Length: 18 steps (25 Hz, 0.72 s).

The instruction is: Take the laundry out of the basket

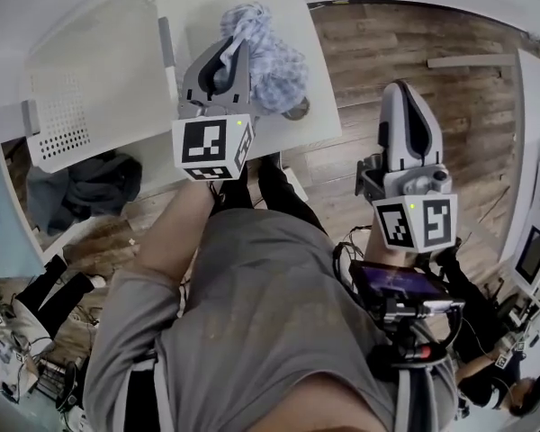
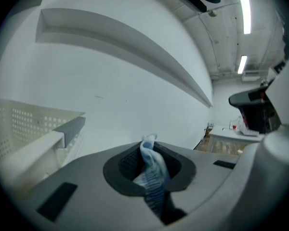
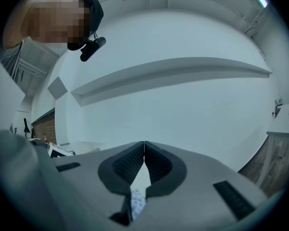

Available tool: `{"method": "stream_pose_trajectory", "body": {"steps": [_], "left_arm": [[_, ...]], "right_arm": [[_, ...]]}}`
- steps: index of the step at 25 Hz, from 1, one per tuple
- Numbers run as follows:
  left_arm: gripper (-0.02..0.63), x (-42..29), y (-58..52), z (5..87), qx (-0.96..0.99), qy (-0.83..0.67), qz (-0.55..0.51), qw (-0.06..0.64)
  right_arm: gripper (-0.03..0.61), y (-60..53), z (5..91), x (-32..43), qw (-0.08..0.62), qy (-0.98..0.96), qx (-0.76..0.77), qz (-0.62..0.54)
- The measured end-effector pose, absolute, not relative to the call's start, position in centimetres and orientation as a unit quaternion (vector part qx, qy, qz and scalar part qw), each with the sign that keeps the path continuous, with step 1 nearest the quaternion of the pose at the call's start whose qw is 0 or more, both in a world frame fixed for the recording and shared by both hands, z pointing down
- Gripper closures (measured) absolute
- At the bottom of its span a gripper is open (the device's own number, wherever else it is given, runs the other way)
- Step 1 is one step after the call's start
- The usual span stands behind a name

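Note:
A blue-and-white patterned cloth [image 1: 268,54] hangs bunched over the white table [image 1: 319,120]. My left gripper [image 1: 234,45] is shut on it. In the left gripper view the cloth [image 2: 152,172] is pinched between the dark pads and trails down. The white perforated laundry basket [image 1: 85,79] stands on the table left of that gripper, and its rim [image 2: 43,141] is also in the left gripper view. My right gripper [image 1: 400,90] is off the table's right side, over the wooden floor. Its tips [image 3: 144,144] touch with nothing between them. A scrap of patterned fabric [image 3: 137,203] shows low in its gap.
A dark heap of clothes [image 1: 97,183] lies below the table's near-left edge. Wooden floor [image 1: 405,52] runs to the right, with white furniture [image 1: 535,106] at the far right. A white wall with a long ledge [image 2: 135,47] rises ahead. Someone's dark-trousered legs [image 1: 49,291] are at lower left.

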<state>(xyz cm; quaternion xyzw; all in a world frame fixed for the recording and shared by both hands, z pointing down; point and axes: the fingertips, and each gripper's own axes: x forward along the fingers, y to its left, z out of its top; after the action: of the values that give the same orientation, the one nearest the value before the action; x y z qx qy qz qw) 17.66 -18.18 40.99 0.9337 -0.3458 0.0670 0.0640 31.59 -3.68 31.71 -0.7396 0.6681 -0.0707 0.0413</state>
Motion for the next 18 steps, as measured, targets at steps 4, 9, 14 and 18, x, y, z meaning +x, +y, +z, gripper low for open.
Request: {"method": "stream_pose_trajectory", "body": {"steps": [4,9,14,18], "left_arm": [[0.574,17.7,-18.6,42.0,0.931,-0.351,0.077,0.062],[0.552,18.1,-18.6,42.1,0.928,-0.36,0.084,0.035],[0.499,18.7,-17.8,40.3,0.932,-0.355,0.074,0.003],[0.5,18.6,-16.9,38.9,0.934,-0.352,0.065,-0.002]], "right_arm": [[0.571,-4.0,31.5,31.5,0.04,0.671,-0.737,-0.069],[0.571,-4.0,31.2,32.0,0.041,0.667,-0.741,-0.067],[0.571,-3.8,31.1,32.2,0.048,0.667,-0.741,-0.065],[0.571,-4.0,30.5,31.9,0.059,0.673,-0.735,-0.06]]}}
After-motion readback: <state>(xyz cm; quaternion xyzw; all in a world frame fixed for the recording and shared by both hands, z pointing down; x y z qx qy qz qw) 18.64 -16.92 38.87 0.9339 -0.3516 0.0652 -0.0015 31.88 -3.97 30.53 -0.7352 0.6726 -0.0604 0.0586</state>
